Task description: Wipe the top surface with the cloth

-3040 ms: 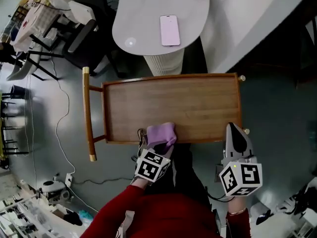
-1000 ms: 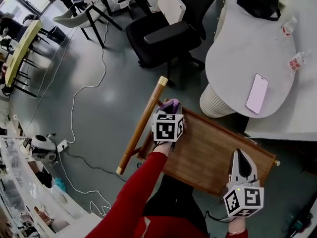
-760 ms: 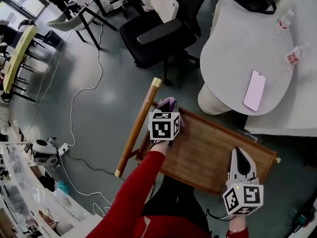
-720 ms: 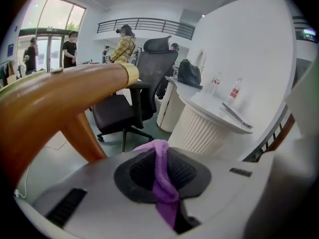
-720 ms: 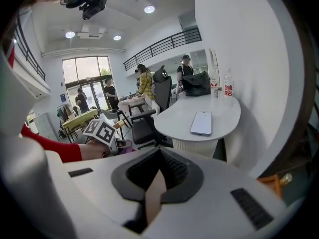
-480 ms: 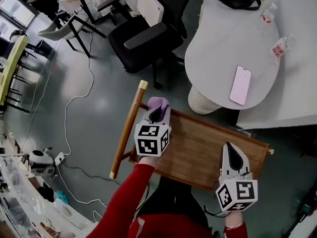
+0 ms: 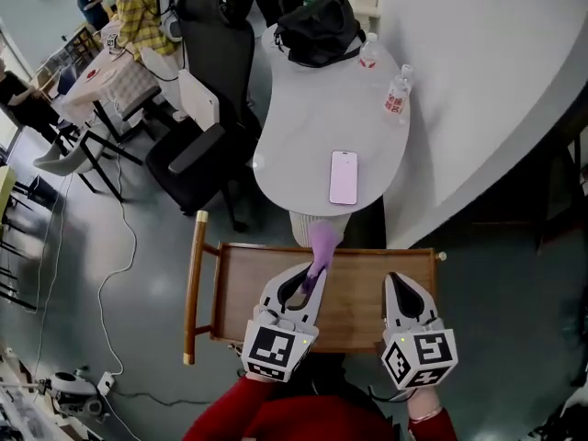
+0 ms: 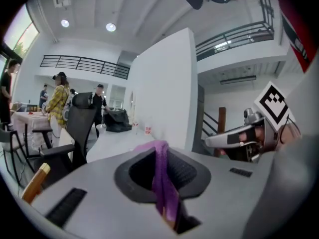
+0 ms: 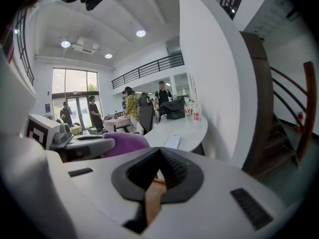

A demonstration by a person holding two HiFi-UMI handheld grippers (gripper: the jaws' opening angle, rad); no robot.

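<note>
The wooden cart top (image 7: 360, 294) lies just below me in the head view. My left gripper (image 7: 310, 272) is over its middle, shut on the purple cloth (image 7: 322, 243), which sticks out past the jaw tips toward the cart's far rim. In the left gripper view the cloth (image 8: 162, 176) is pinched as a thin fold between the pads. My right gripper (image 7: 397, 281) hovers over the right part of the top, shut with nothing in it. In the right gripper view the cloth (image 9: 125, 143) bulges to the left, and brown wood shows behind the closed jaws.
A rounded white table (image 7: 303, 145) stands just beyond the cart with a pink phone (image 7: 343, 176), a black bag (image 7: 315, 14) and bottles (image 7: 397, 92). A black office chair (image 7: 196, 157) is at the far left. The cart's pale handle bar (image 7: 193, 285) runs along its left side.
My left gripper has carried the cloth from the cart's far left corner, by the handle, to the middle of the far edge. My head view has swung round. The right gripper stays over the right side.
</note>
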